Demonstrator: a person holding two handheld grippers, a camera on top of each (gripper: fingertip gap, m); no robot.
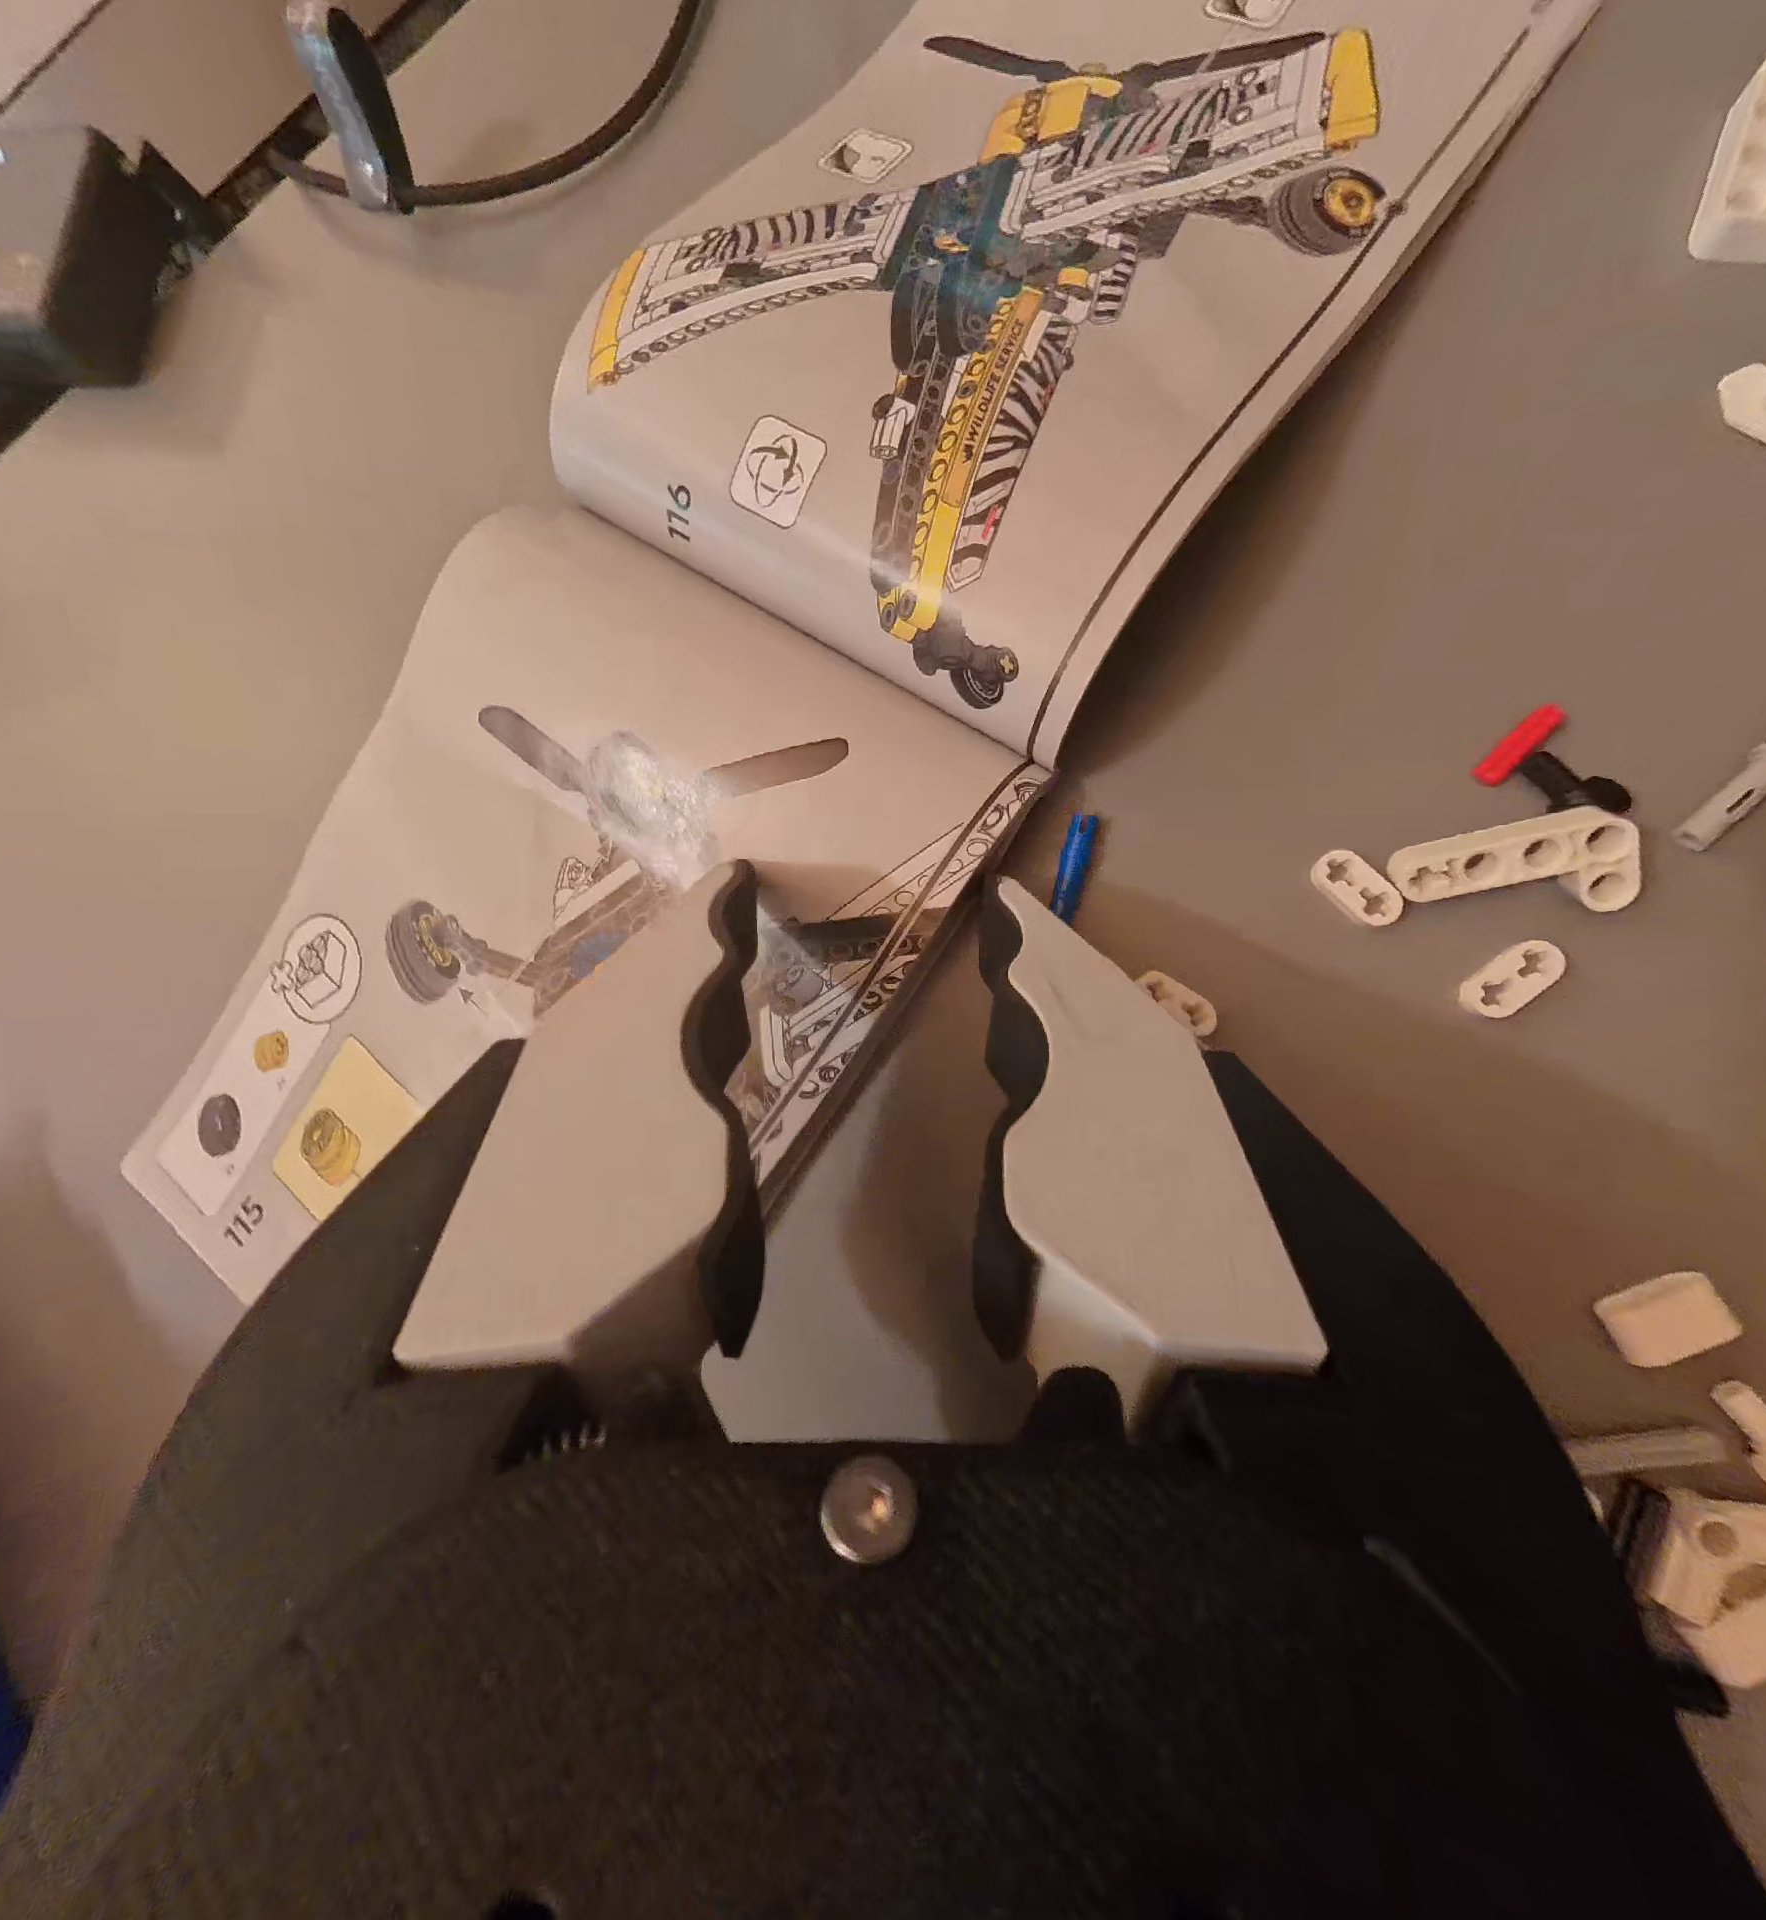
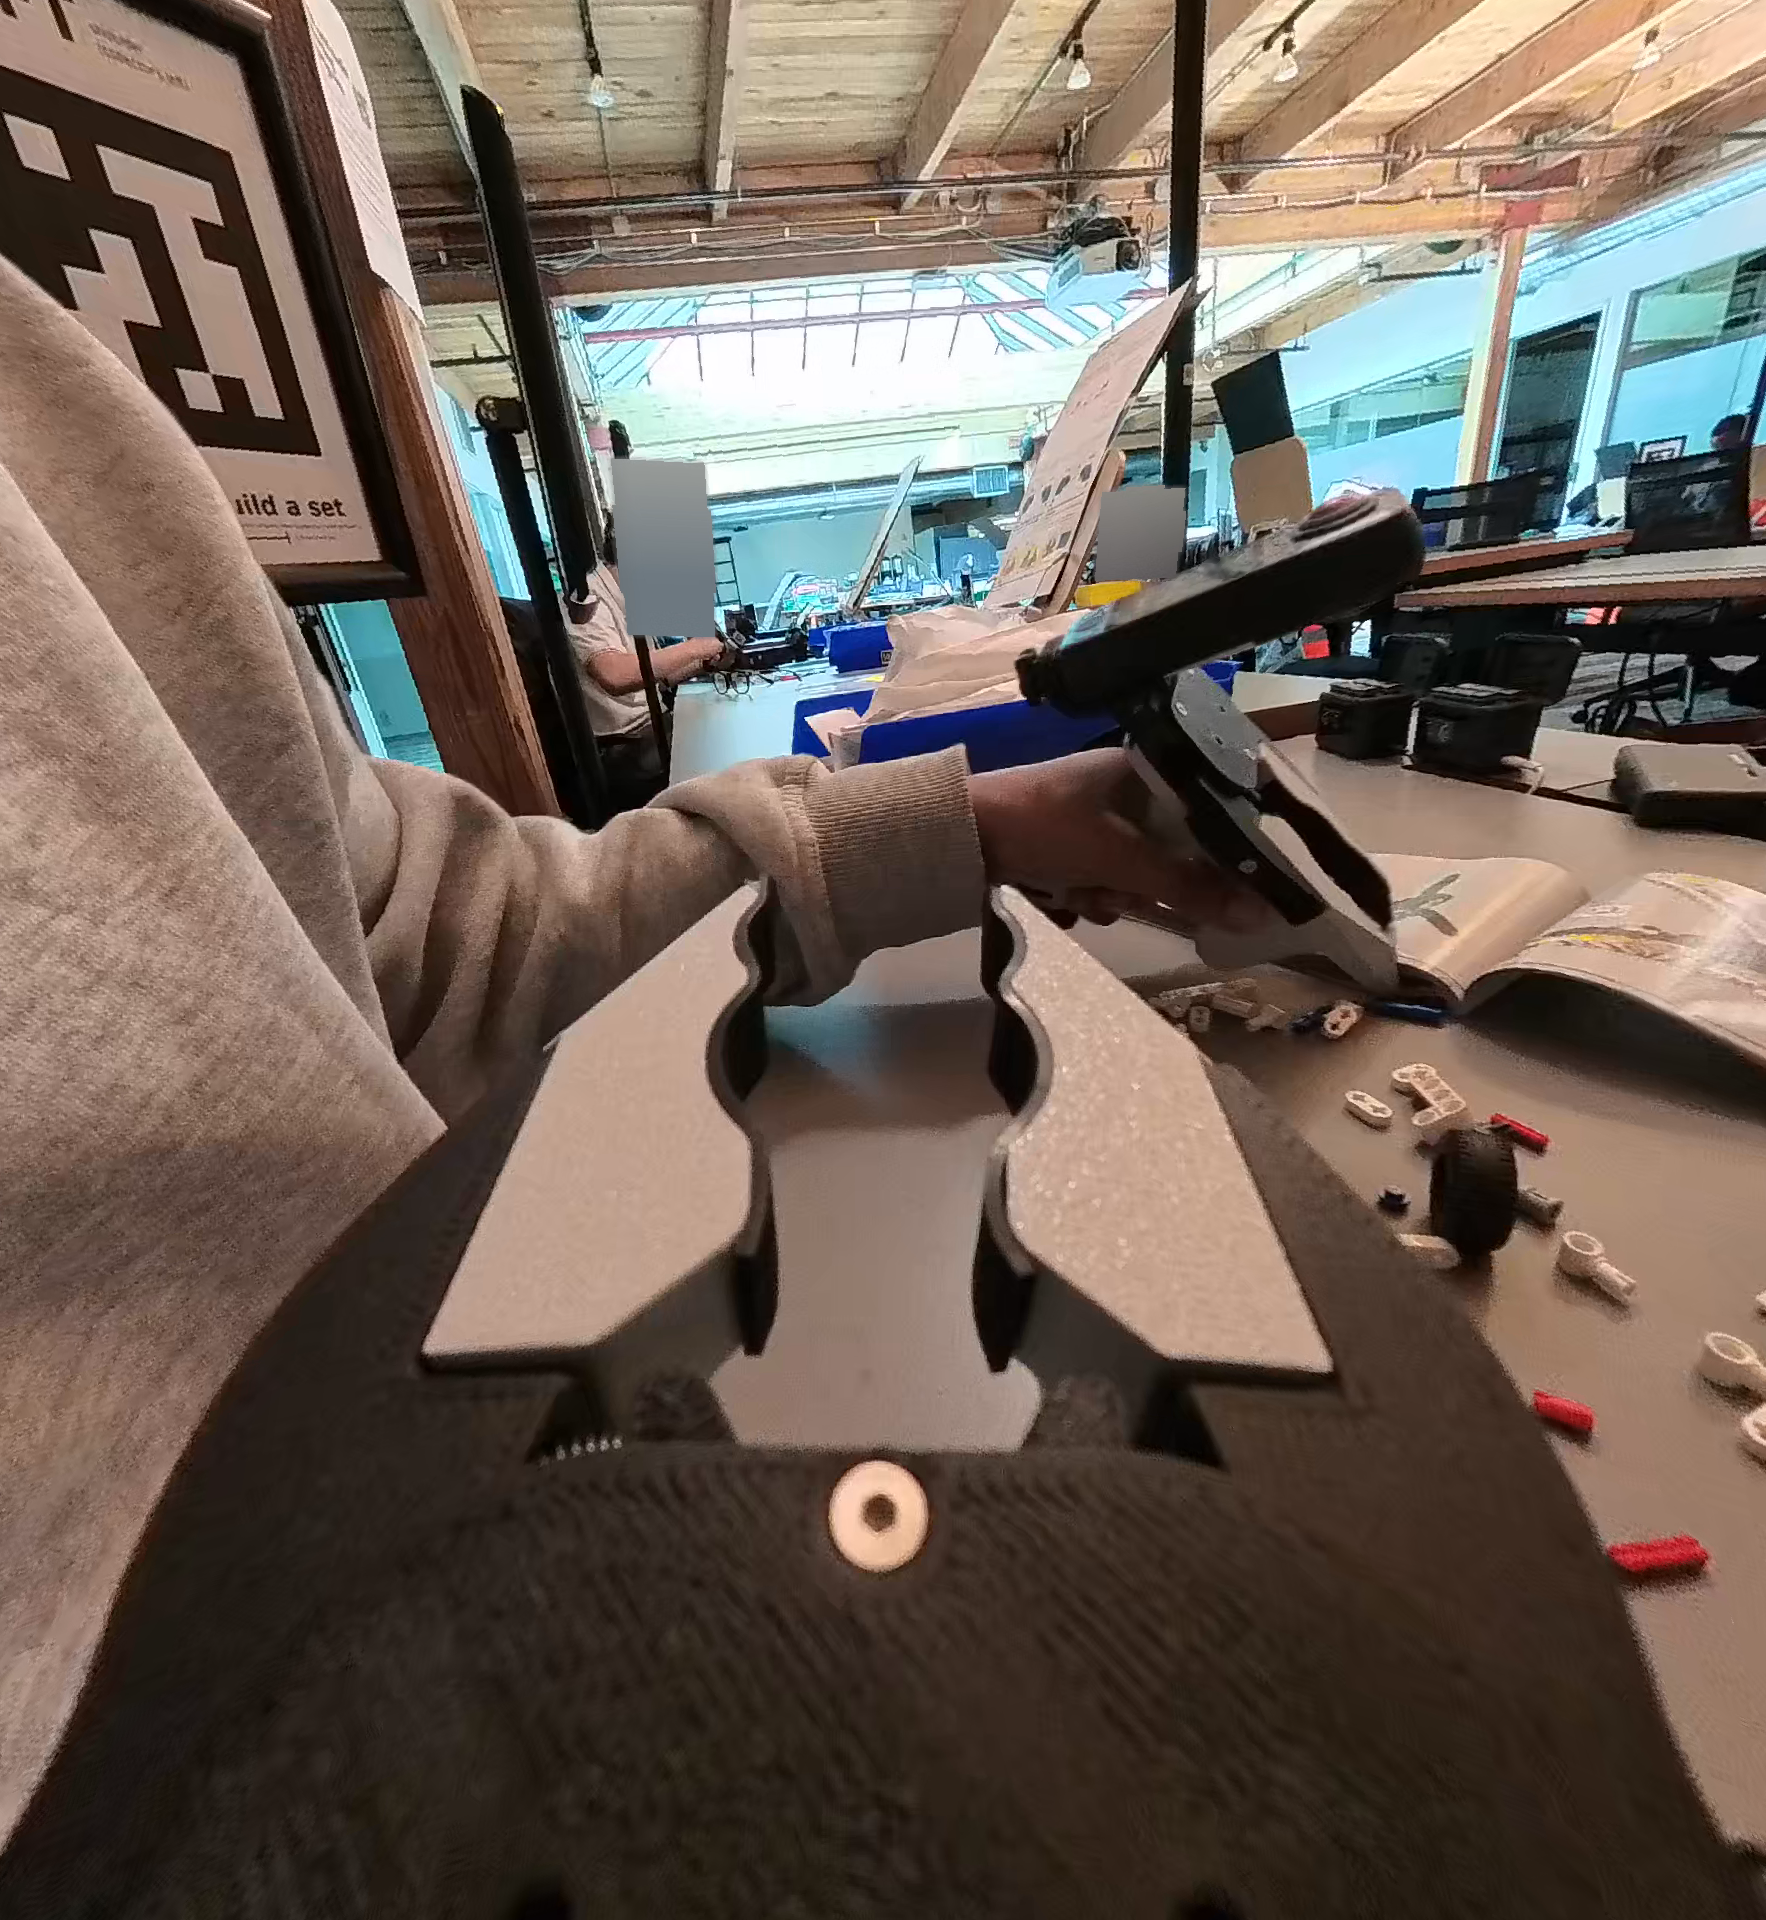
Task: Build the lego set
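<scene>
Left gripper (image 1: 863,914) sat centre frame in the left wrist view, jaws apart and empty, tips over the lower edge of the open instruction booklet (image 1: 754,623). In the right wrist view the right gripper (image 2: 874,935) was likewise parted, holding nothing, raised off the table (image 2: 1637,1714) and aimed across the person's grey sleeve (image 2: 235,883).

No assembled model showed in either view. The loose lego pieces lay scattered at right of both frames: white angled beam (image 1: 1523,862), small white links, red-and-black pin (image 1: 1544,758), a blue axle (image 1: 1074,862) just beside the booklet spine, a black tyre (image 2: 1473,1190), red pins.

Risks, as judged:
- Left tips so near the page could snag or crease it, or flip the page.
- Small parts lay close together; a wide grab might catch two or flick one off.
- The tyre stood on edge and could roll if nudged.

Obstruction: the left arm crossed in front of the right gripper. A cable (image 1: 505,156) and black box (image 1: 37,270) sat upper left, well apart from the parts.
</scene>
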